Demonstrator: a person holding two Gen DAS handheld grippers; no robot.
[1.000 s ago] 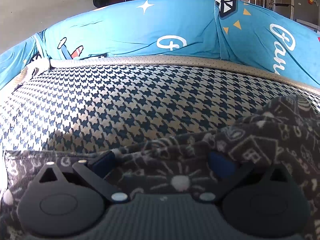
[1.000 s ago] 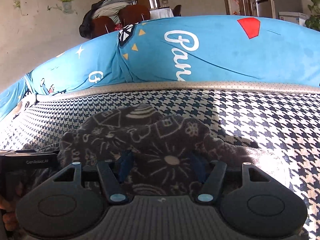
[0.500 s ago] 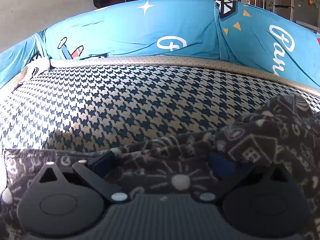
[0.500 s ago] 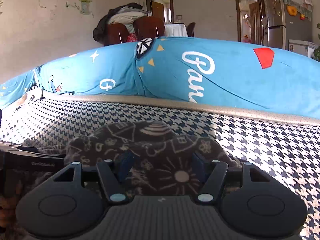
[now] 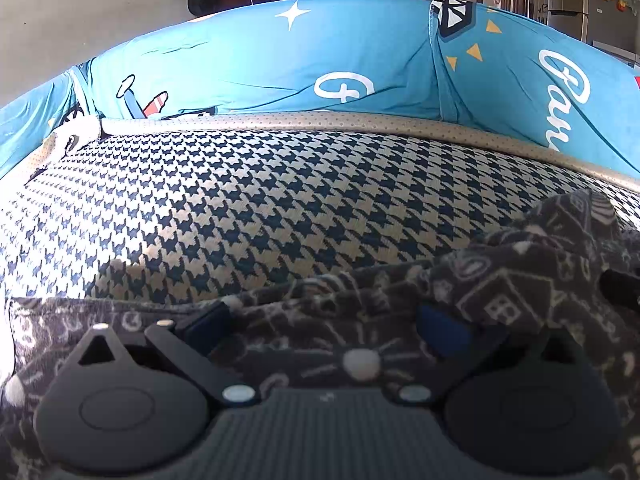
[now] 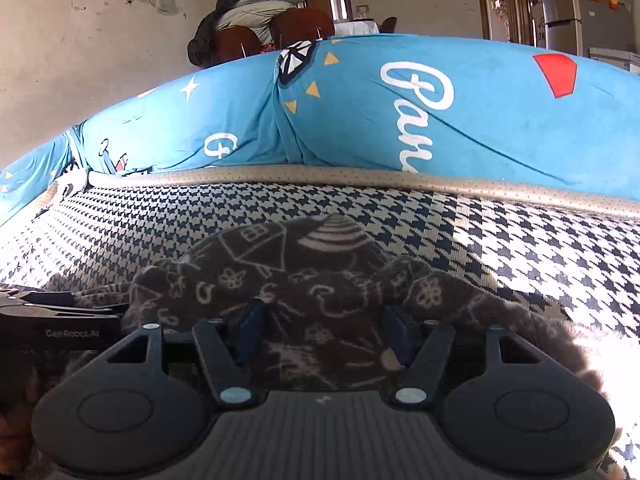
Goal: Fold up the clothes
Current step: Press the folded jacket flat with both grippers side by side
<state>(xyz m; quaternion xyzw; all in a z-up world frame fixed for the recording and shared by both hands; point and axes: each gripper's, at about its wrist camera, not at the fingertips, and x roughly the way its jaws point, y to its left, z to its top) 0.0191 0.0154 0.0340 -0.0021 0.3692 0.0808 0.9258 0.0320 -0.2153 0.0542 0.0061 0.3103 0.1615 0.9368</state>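
A dark grey fleece garment [image 5: 500,280] with a pale doodle print lies bunched on the houndstooth sofa seat [image 5: 240,200]. My left gripper [image 5: 322,326] stands open wide at the garment's near edge. The cloth lies across the gap and partly covers the right fingertip [image 5: 440,334]. In the right wrist view the same garment [image 6: 304,276] is heaped in front of my right gripper [image 6: 324,334]. Its jaws are narrower but apart, with flat cloth filling the gap. The left gripper's black body [image 6: 60,332] shows at the left edge.
A blue printed sofa back [image 5: 320,60] rises behind the seat, edged by beige piping [image 5: 320,122]. Bare seat lies beyond and left of the garment, and a sunlit patch [image 6: 560,260] lies to the right. Chairs [image 6: 272,36] and a fridge [image 6: 560,16] stand behind the sofa.
The right wrist view tipped up and came back, ending slightly shifted sideways. The garment heap has barely changed shape. The left gripper and both finger gaps are unchanged.
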